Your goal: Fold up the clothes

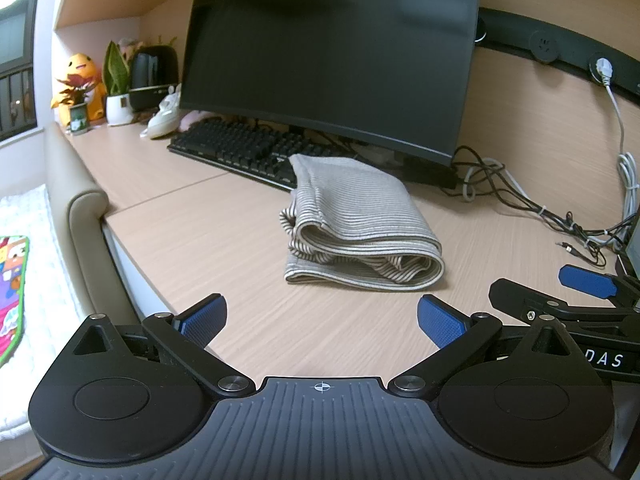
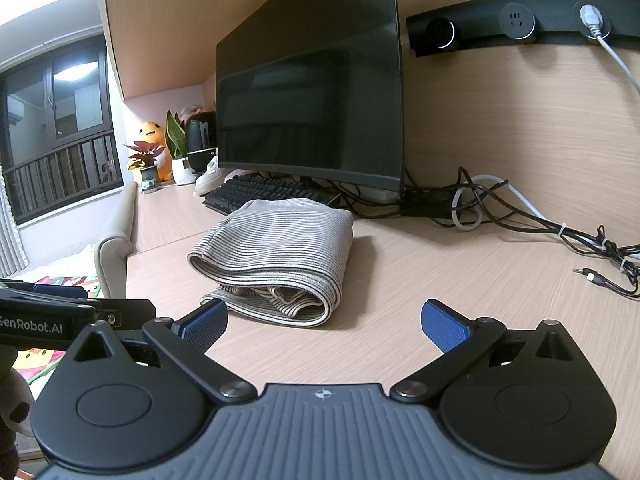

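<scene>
The striped cloth [image 1: 360, 220] lies folded in a thick bundle on the desk [image 1: 192, 232], just ahead of both claws and touching neither, its layered open edges turned toward them and its far end close to the keyboard [image 1: 240, 148] under the dark monitor [image 1: 328, 52]. The left claw [image 1: 322, 320] hovers over bare desk with its blue pads spread wide and nothing between them, the cloth straight ahead. The right claw [image 2: 324, 322] is likewise spread and empty, with the cloth ahead and slightly to its left, a tangle of cables [image 2: 520, 212] off to its right, and the left claw's body showing at its left edge.
</scene>
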`<state>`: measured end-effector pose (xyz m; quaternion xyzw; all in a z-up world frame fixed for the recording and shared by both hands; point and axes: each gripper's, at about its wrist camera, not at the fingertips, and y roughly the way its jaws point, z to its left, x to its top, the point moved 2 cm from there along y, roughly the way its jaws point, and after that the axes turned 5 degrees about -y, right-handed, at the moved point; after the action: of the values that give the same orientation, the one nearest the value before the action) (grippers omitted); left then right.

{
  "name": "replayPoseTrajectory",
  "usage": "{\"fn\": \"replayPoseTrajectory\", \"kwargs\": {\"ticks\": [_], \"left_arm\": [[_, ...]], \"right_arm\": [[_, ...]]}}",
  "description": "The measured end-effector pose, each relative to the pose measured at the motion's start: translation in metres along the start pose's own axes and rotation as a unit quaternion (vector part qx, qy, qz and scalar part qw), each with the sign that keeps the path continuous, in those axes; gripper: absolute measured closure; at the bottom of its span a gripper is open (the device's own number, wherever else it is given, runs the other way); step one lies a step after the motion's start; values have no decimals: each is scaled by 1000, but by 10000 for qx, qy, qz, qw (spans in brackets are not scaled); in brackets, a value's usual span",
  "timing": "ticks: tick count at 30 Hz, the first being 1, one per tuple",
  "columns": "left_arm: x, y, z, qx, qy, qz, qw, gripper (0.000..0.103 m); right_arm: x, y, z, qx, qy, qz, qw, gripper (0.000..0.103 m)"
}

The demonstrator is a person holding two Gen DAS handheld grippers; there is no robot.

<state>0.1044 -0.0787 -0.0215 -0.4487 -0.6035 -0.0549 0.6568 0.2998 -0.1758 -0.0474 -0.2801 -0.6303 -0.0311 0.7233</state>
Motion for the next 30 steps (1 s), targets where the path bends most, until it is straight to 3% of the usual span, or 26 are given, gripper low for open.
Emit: {"fn": "replayPoseTrajectory", "kwargs": {"ticks": [30], "left_arm": [[0, 10, 6, -114, -27, 69, 9999, 0]], "right_arm": [[0, 5, 1, -140, -161, 113, 9997, 0]]}}
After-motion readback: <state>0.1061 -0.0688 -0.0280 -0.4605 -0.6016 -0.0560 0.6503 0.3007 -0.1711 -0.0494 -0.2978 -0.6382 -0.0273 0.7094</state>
